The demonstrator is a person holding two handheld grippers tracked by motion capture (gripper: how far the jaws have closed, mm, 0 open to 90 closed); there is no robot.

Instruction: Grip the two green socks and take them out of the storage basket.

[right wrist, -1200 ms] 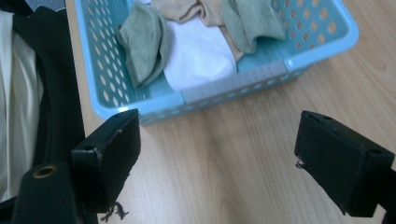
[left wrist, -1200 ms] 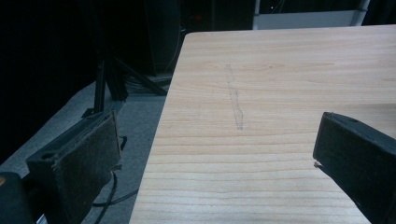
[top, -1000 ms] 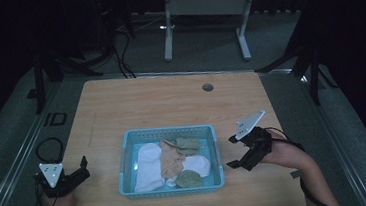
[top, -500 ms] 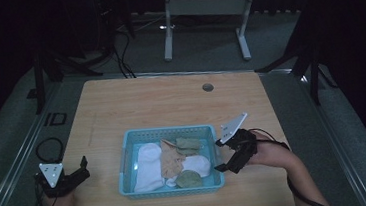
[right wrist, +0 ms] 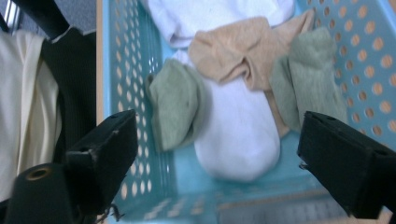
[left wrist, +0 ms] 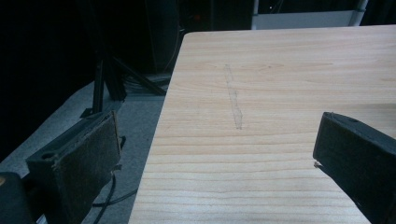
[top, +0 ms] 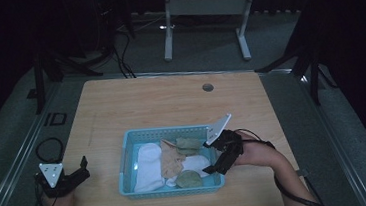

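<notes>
Reach-in step, judged from the pose: right gripper (top: 215,156) poised over the right end of the blue basket (top: 126,160) at lower centre of the high view, fingers (right wrist: 343,156) spread wide with nothing between them. Socks piled inside the basket: a white sock (right wrist: 238,137) dead centre between the spread fingers in the right gripper view, a green sock (right wrist: 177,102) just left of it and touching, a tan sock (right wrist: 243,51) draped across the top, a second green sock (right wrist: 308,79) toward the right wall. Left gripper (top: 72,177) parked at lower left of the high view, at the bench (top: 171,104) edge, well apart from the basket; fingers (left wrist: 84,163) likewise spread, bare wood between them.

Next move, probably: descend onto the white sock and close on its rounded end. Calls for a straight drop that stays off the perforated wall near the left finger and avoids pinching the green sock along with the white one.
</notes>
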